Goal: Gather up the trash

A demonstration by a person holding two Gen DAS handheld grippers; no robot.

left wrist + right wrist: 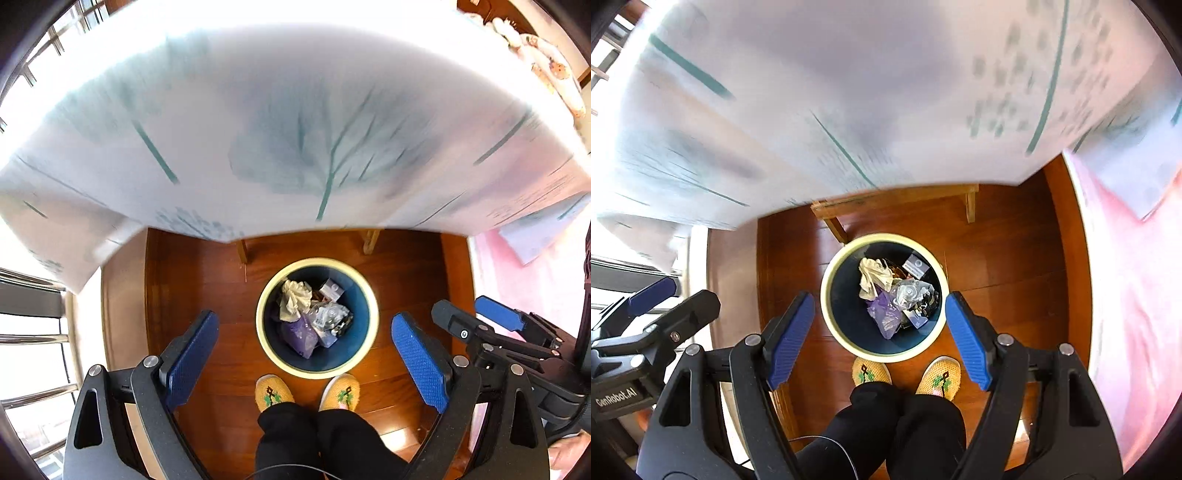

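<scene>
A round bin with a cream rim [263, 332] and dark blue inside stands on the wood floor, straight below both grippers; it also shows in the right wrist view [827, 314]. It holds trash: a crumpled beige tissue [293, 299], a clear plastic wrapper [328, 315], a purple bag [299, 334] and a small dark box [916, 266]. My left gripper [304, 354] is open and empty above the bin. My right gripper [881, 334] is open and empty above it too, and shows at the right of the left wrist view [461, 321].
A table with a white cloth printed with teal leaves [295, 129] fills the top of both views, blurred. Wooden table legs [834, 225] stand behind the bin. The person's yellow slippers [275, 391] touch the bin's near side. A pink cloth [1126, 295] lies at right.
</scene>
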